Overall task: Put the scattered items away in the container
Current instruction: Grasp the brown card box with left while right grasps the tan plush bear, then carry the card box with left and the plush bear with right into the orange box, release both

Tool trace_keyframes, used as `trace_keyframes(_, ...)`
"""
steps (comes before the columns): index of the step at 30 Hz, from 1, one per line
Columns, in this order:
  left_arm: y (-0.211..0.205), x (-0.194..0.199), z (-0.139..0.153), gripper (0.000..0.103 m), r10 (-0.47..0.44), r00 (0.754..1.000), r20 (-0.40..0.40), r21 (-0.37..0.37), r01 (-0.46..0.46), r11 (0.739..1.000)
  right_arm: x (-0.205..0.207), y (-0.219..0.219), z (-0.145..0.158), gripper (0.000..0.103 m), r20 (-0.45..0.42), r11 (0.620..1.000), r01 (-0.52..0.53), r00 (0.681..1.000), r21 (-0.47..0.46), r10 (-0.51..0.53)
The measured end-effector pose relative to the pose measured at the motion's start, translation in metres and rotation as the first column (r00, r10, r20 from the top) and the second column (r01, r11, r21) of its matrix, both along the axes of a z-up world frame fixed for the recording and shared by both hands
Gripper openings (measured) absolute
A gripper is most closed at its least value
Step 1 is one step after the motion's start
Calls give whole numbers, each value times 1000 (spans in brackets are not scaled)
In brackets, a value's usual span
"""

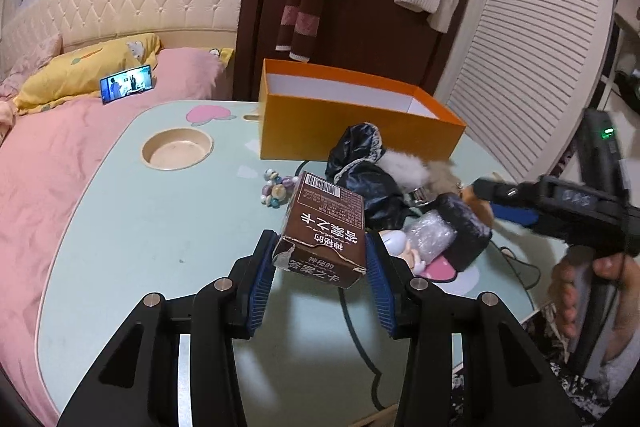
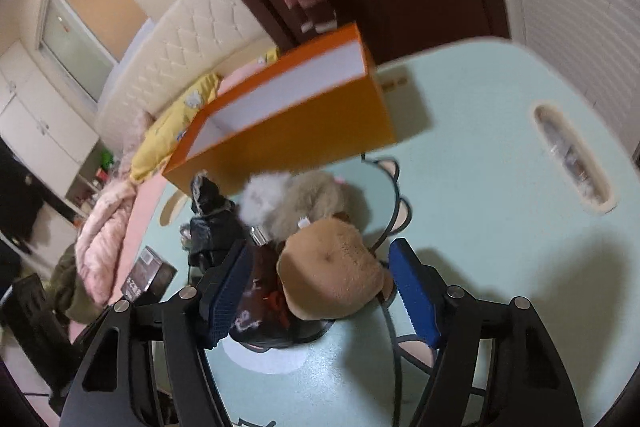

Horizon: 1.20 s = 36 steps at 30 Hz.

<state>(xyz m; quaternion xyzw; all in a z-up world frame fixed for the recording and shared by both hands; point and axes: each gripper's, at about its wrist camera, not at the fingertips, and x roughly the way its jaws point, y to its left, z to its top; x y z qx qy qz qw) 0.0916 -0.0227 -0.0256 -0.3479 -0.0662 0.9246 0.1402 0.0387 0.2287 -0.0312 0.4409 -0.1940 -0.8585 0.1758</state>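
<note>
Left wrist view
- Container: the open orange cardboard box with white lining [image 1: 352, 123] stands at the far side of the table; the part of its inside that shows is bare white.
- Scattered items: a small cluster of pastel beads [image 1: 275, 189] lies apart from the pile; a crumpled black shiny bag [image 1: 362, 171], a white fluffy pompom [image 1: 404, 165] and a clear bubble-wrap bundle [image 1: 428, 233] lie heaped just in front of the box.
- Surface and room: a mint-green table with cartoon prints [image 1: 152, 227] has a round cup recess [image 1: 177, 148]; behind it are a pink bed [image 1: 48, 163] and a dark door hung with clothes [image 1: 360, 7].
- Left gripper [image 1: 320, 259]: blue pads clamped on the near end of a brown printed carton [image 1: 326, 235], which sits tilted above the table.
- Right gripper, seen from the side [image 1: 492, 191]: held by a hand [image 1: 576, 283] over the pile.

Right wrist view (blurred)
- Container: the orange box [image 2: 304, 131] appears tilted; no contents show.
- Items: a tan round plush toy [image 2: 332, 275] lies atop a dark printed pouch [image 2: 256, 303], beside a beige fluffy ball [image 2: 308, 199].
- Right gripper [image 2: 320, 291]: jaws apart, straddling the plush; the left pad meets the pouch, the right pad stands clear.
</note>
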Motion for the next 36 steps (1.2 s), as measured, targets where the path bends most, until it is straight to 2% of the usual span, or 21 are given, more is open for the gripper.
trace_keyframes(2, 1, -1, -1, 45, 0, 1000, 5, -2, 0, 1000, 0, 0, -2, 49, 9, 1000, 3, 1000, 7, -3)
trace_keyframes(3, 2, -1, -1, 45, -1, 1000, 5, -5, 1, 1000, 0, 0, -2, 43, 11, 1000, -2, 1000, 17, 2)
trace_keyframes(6, 3, 0, 0, 45, 1, 1000, 3, -4, -1, 1000, 1, 6, 1, 43, 9, 1000, 0, 1000, -2, 0)
trace_keyframes(12, 2, 1, 0, 45, -3, 1000, 1, 3, 3, 1000, 8, 13, 17, 43, -48, 1000, 21, 999, 20, -20)
trace_keyframes(16, 1, 3, 2, 45, -14, 1000, -3, 30, 14, 999, 14, 9, 27, 43, -88, 999, 5, 996, 47, -1)
trace_keyframes(25, 0, -3, 21, 45, 1, 999, -43, 29, 0, 1000, 16, -9, 50, 43, -157, 995, -54, 985, 81, 66)
trace_keyframes(33, -7, -40, 43, 45, 15, 999, -42, 60, -13, 998, -20, -25, 64, 43, -182, 990, -95, 977, 102, 112)
trace_keyframes(36, 0, -64, 55, 45, 3, 999, -49, 41, -1, 999, -42, -30, 70, 43, -199, 989, -96, 973, 113, 117)
